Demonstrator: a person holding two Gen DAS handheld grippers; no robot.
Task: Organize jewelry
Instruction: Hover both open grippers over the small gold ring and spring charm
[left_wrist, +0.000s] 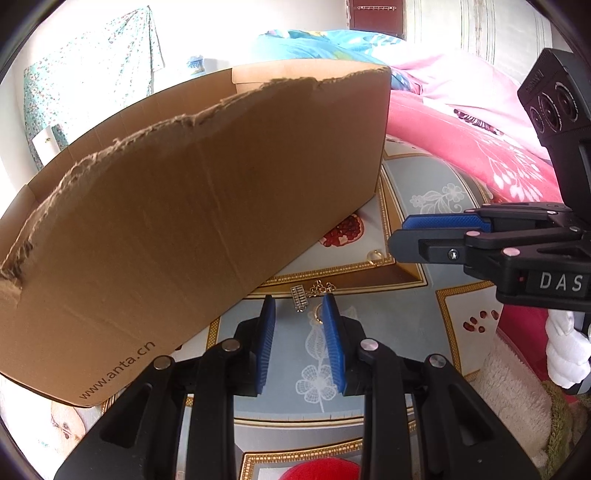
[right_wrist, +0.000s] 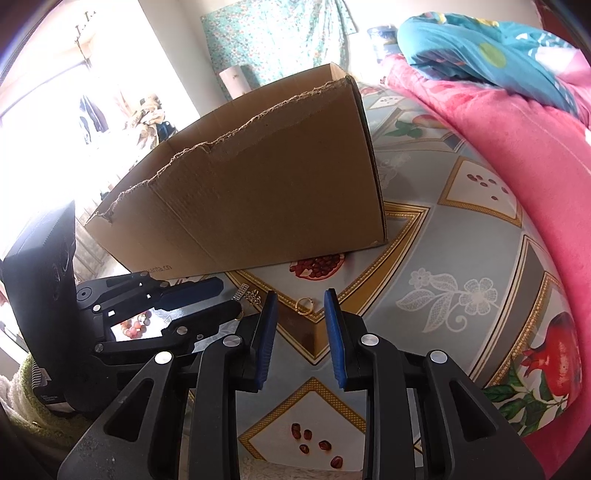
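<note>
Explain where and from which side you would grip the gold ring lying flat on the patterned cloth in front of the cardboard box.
Probably the gold ring is best pinched across its band from above: it lies flat, apart from the chain, and the right gripper already points down at it with jaws apart.

The left gripper (left_wrist: 299, 308) points forward and down, its blue pads parted by a narrow gap with nothing pinched between them. The right gripper (right_wrist: 301, 304) is angled down the same way, its jaws equally part-open and empty. A white-gloved hand (left_wrist: 567, 350) holds the right gripper's handle at the near right
</note>
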